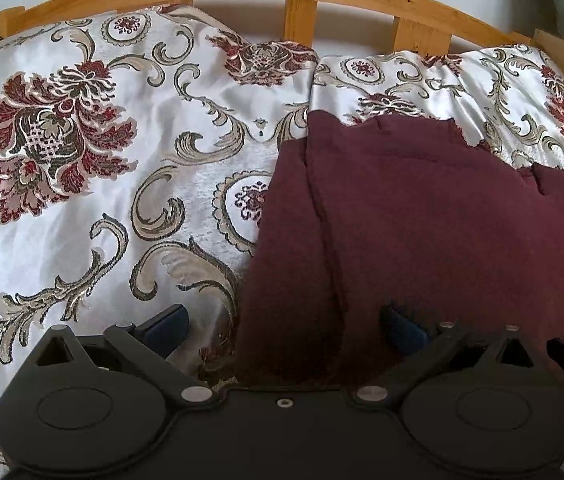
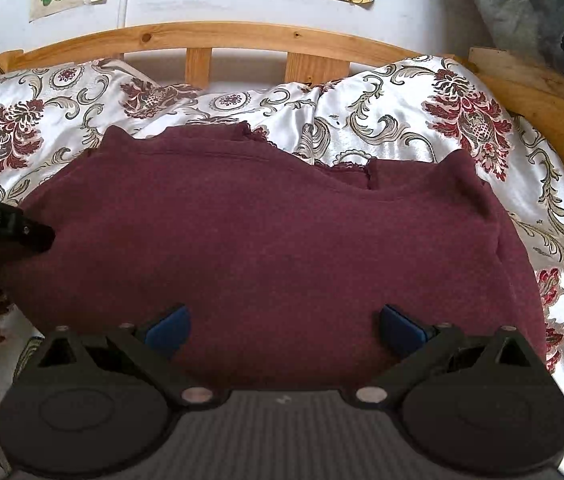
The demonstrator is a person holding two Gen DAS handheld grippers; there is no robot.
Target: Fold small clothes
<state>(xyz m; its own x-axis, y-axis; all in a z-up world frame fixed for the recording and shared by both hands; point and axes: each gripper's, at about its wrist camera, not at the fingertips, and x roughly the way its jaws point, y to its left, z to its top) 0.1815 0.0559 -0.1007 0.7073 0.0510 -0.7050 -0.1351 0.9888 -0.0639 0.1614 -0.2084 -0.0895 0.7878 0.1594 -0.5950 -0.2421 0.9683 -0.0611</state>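
Here, a maroon knitted garment is being shown spread across the middle of the right wrist view, lying on a floral satin bedspread with a wooden bed rail running along the top of the frame. In the left wrist view the same garment is filling the lower right, its left edge falling near the centre of the picture and a lengthwise crease running down from the upper middle. The left gripper is being held with its blue-padded fingers spread wide, one over the bedspread and one over the cloth, nothing being gripped. The right gripper is likewise being held wide apart over the garment's near edge, empty. Part of the left tool is being seen at the left edge of the right wrist view, seemingly resting at the garment's side. The step in hand is judged to be the taking of two edge points for a fold. For this to be done well, each claw should be lowered so that only the intended layers are being pinched, the bedspread being left out of the bite. The two grips should be lifted together, so that the knit is not being stretched or skewed.
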